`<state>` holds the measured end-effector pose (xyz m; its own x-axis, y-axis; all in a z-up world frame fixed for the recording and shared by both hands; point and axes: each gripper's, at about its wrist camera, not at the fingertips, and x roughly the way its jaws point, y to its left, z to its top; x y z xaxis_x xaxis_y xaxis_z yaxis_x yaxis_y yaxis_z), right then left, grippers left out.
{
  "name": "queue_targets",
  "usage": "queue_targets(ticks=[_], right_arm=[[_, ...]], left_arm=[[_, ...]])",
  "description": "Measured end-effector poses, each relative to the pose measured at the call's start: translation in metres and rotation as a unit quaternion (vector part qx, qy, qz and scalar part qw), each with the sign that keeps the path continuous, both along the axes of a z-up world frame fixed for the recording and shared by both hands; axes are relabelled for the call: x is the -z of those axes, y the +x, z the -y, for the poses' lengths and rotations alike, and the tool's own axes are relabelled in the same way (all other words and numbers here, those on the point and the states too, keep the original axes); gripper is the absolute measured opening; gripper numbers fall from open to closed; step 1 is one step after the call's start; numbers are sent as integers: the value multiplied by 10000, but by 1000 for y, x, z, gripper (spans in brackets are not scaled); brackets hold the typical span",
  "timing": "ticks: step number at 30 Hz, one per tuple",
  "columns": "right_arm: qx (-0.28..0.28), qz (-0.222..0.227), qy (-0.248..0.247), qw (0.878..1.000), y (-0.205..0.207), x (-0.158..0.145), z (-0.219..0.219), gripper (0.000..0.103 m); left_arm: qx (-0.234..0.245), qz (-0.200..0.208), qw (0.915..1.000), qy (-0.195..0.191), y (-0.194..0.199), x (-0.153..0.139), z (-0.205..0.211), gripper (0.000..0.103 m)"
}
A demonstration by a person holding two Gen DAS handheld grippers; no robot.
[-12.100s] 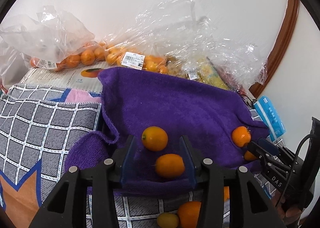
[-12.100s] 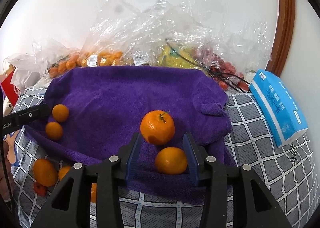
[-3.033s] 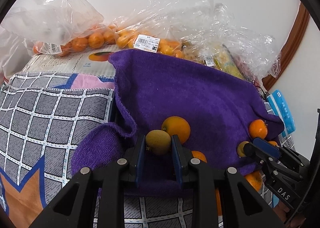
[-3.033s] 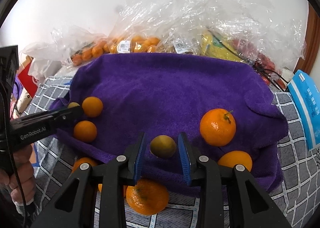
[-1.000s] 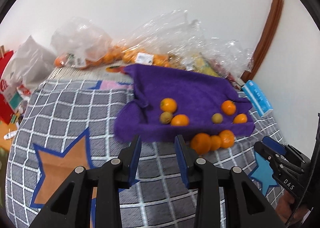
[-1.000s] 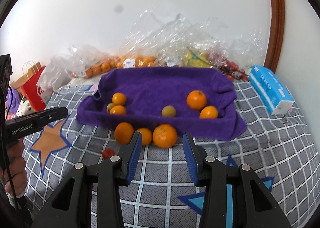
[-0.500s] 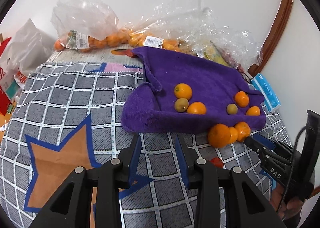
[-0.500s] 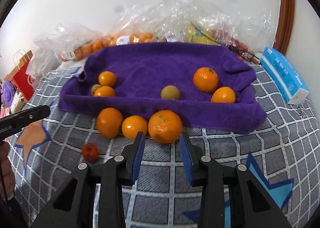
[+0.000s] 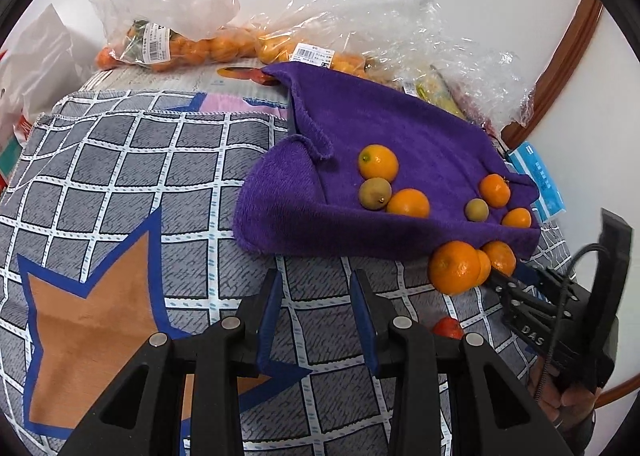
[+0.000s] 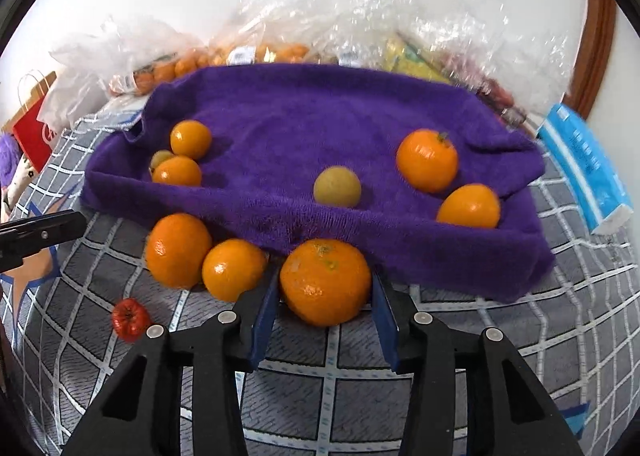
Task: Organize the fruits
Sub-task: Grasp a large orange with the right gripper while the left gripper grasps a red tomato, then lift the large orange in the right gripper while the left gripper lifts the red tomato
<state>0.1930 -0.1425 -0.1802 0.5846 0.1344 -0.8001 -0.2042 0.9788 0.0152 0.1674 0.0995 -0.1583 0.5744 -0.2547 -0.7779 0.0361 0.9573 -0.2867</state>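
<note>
A purple towel holds several fruits: two oranges and a greenish fruit at its left, a yellow-green fruit in the middle, two oranges at its right. Three oranges lie on the cloth in front of the towel. My right gripper is open, its fingers on either side of the biggest orange. My left gripper is open and empty above the checked cloth, left of the towel's front edge. A small red fruit lies at the left front.
Plastic bags of oranges and other produce line the wall behind the towel. A blue packet lies at the right. A red paper bag stands at the far left. The checked cloth covers the surface.
Both grippers have moved forward toward the fruits. The right gripper's fingers now straddle the biggest orange in front of the towel.
</note>
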Motion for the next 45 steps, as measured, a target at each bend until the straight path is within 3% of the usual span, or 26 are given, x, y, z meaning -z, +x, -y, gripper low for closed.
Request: queue_targets(ticks=[12,21,29,35,39,45], right_arm=[[158,228,284,9992,-33,-16,28,42],[336,326,430,9980,-63,-24,56,43],[356,362,504,9974,-76,-24,68,43],[314,405,531,9973,-80,-25,69,43],[281,405,586,9971,-81,-25,67,42],[252,425,587,9971,-85,-26,64,42]], left_arm=[[480,123,9988,-55,-18,-15,31,33],[911,-21,9958,-22,-27,-4,77,33],[815,-142,9963,215,-25,11,100,33],[694,19,9960,568,-23,12,109,33],[621,131,9946,824,-21,12,113,25],[544,164,9960,692,-22,9,106,25]])
